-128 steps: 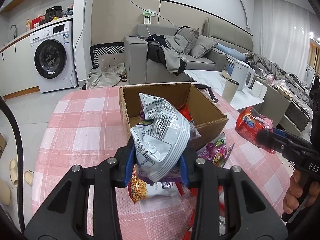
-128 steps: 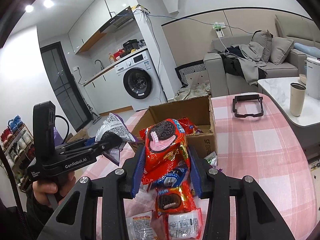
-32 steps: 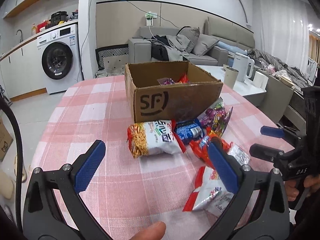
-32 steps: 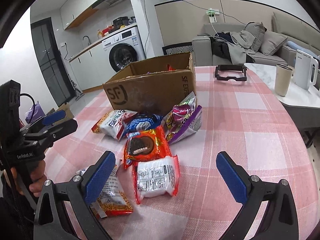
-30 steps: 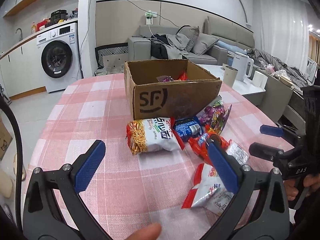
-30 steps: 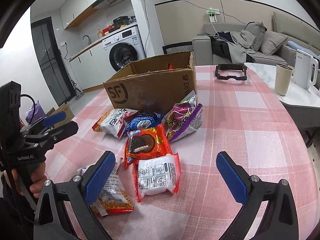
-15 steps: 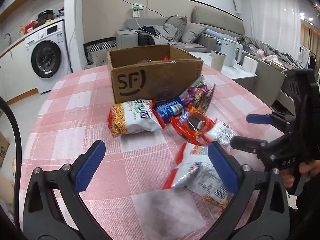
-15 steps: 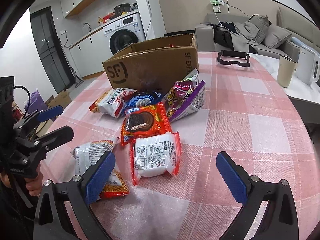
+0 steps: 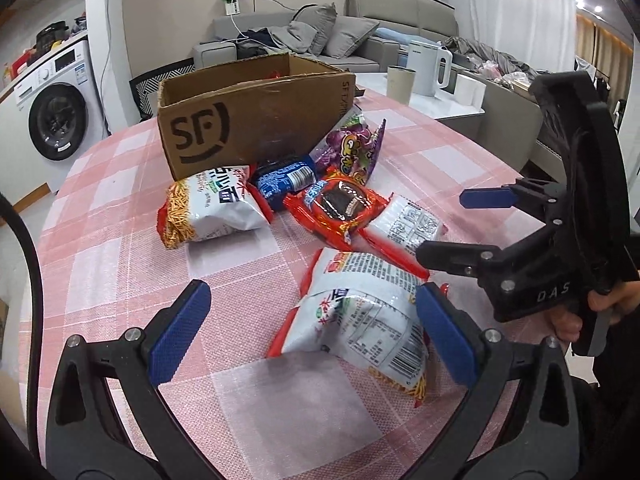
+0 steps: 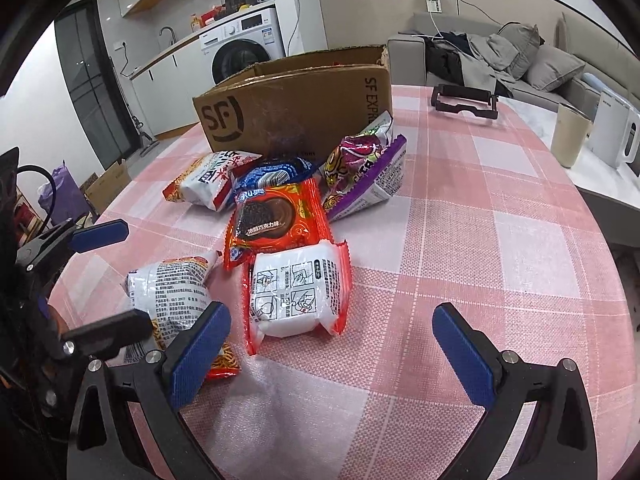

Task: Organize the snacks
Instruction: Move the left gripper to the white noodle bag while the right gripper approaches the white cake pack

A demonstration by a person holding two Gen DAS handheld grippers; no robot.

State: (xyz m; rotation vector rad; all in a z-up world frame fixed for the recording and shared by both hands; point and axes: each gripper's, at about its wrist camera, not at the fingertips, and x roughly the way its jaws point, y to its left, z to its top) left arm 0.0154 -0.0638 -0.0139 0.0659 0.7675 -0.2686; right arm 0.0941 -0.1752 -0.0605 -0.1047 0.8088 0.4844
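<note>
On the counter [image 9: 100, 248], under a pink checked cloth: one open SF cardboard box [image 9: 256, 116], set toward the far edge, some packets inside, barely visible.

Loose snacks in front of the box:
- noodle snack bag [image 9: 212, 210], white and red, just before the box's front wall;
- blue cookie packet [image 9: 284, 178], touching that bag;
- purple candy bag [image 9: 352, 152], leaning at the box's right corner;
- orange chocolate-cookie packet [image 9: 340, 204], mid-cluster;
- white instant-food packet [image 10: 296, 292], red-edged, printed side up, touching the orange one;
- second noodle snack bag [image 9: 360, 320], nearest the near edge.

Left gripper [image 9: 312, 332]: jaws spread wide, empty, straddling the second noodle bag. Right gripper [image 10: 332, 348]: jaws spread wide, empty, low before the white packet.
</note>
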